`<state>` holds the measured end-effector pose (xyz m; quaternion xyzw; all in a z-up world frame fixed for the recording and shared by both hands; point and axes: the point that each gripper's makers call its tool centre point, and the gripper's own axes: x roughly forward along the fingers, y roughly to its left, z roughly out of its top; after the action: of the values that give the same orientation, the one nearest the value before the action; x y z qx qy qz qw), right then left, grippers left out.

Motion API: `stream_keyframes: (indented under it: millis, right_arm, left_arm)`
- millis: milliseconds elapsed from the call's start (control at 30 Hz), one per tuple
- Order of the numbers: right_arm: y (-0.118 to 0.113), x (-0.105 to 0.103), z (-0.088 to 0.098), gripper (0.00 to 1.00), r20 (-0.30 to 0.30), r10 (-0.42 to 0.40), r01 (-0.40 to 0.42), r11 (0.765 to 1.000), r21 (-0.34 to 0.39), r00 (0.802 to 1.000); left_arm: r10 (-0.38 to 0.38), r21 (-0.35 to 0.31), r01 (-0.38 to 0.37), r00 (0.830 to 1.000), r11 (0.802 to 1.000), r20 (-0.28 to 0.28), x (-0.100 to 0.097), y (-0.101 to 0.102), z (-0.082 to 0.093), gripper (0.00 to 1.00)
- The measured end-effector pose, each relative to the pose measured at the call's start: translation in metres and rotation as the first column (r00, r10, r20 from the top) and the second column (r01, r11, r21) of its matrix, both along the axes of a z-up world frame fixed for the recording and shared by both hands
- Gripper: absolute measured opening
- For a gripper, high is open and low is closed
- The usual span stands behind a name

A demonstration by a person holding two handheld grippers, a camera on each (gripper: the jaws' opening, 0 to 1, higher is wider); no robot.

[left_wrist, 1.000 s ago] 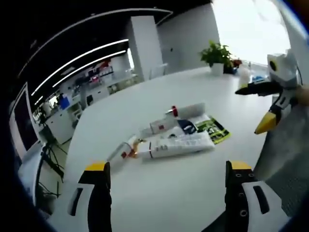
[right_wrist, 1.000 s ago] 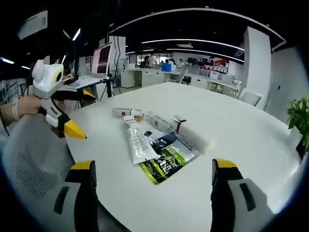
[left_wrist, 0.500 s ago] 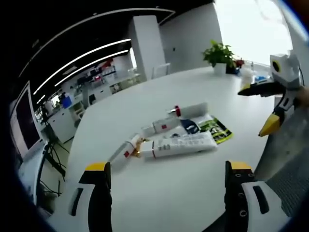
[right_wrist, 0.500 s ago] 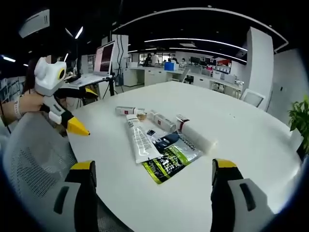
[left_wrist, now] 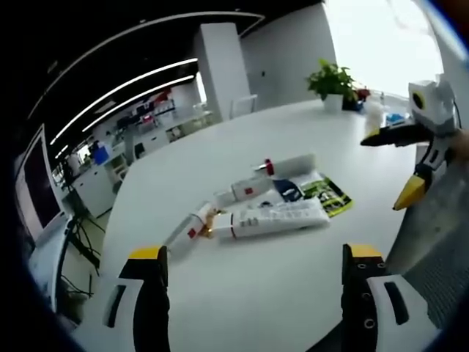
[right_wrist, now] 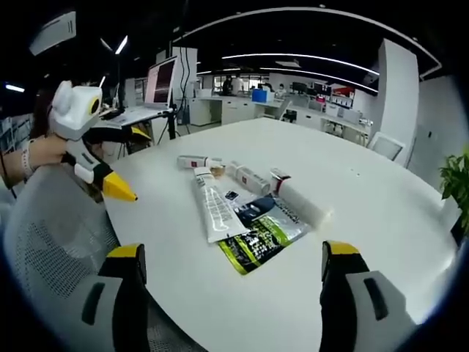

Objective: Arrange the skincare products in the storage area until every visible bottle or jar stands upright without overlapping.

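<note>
Both the left gripper (left_wrist: 253, 275) and right gripper (right_wrist: 231, 275) hover spread and empty over the white table (right_wrist: 381, 213), where the tubes (right_wrist: 212, 213) and a sachet (right_wrist: 260, 242) lie flat together mid-table.

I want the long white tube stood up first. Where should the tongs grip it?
Probably across its round body near the cap end. The white tube lies flat on the table, its far edge against the sachets, so come from above, jaws across its width.
</note>
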<state>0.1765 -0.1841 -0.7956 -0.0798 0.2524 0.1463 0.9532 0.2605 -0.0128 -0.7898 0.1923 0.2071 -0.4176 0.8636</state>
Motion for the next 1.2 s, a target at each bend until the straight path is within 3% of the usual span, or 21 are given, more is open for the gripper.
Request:
stream_keyframes:
  millis: [367,867,1067,1200]
  right_arm:
    - [0.005,0.000,0.001,1.00,0.004,0.019,-0.019,1.000,0.022,1.000]
    - [-0.003,0.001,0.009,1.00,0.033,-0.024,0.023,0.999,0.037,0.999]
    - [-0.002,0.001,0.009,1.00,0.031,-0.023,0.021,0.999,0.040,0.999]
    - [-0.004,0.002,0.010,1.00,0.037,-0.026,0.024,0.999,0.048,0.999]
  left_arm:
    - [0.002,0.019,-0.002,1.000,1.000,-0.002,0.001,0.002,-0.003,0.97]
    - [-0.038,0.075,0.040,0.999,0.996,-0.024,-0.006,-0.002,-0.011,0.94]
    - [-0.112,0.128,0.112,0.994,0.985,-0.006,-0.003,-0.010,-0.006,0.90]
    - [-0.195,0.210,0.188,0.981,0.959,0.011,0.002,-0.016,-0.005,0.85]
